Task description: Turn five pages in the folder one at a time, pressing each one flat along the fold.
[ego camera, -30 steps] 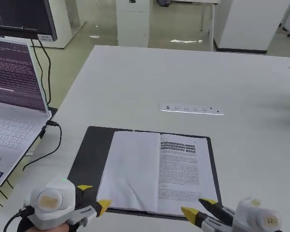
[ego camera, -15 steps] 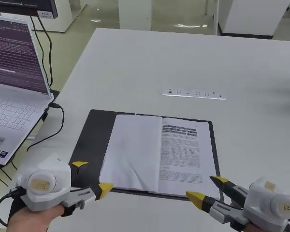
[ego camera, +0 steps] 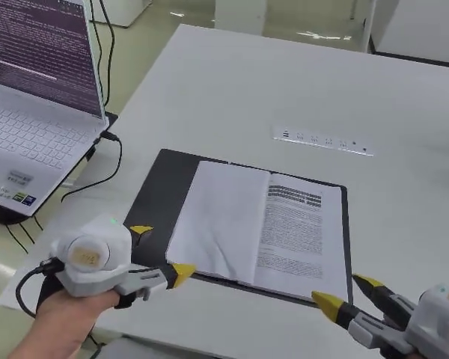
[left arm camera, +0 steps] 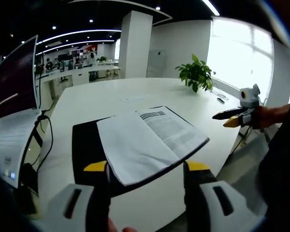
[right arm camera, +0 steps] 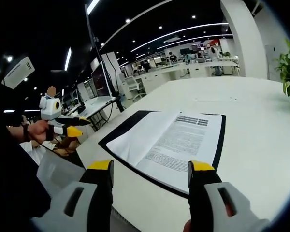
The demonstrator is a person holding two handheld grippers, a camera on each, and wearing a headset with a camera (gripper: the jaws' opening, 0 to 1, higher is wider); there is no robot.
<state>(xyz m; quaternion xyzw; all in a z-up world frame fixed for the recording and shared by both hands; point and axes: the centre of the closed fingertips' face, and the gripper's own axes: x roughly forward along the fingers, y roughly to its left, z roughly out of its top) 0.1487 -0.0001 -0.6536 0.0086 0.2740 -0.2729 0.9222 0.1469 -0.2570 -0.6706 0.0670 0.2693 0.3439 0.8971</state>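
White worktop (ego camera: 232, 82) in an open office carries the black folder (ego camera: 151, 206), which lies open straight ahead of both pairs of jaws. The left gripper (ego camera: 162, 251) has its jaws wide apart and empty, with the yellow tips at the folder's near left corner. They seem to hover over the cover, though contact is hard to judge. The right gripper (ego camera: 348, 293) is likewise spread and holds nothing, its tips just short of the near right corner. A blank page (ego camera: 221, 217) faces the left jaws and a printed page (ego camera: 303, 232) faces the right ones. A laptop (ego camera: 37, 112) sits well off beyond the left jaws' outer side.
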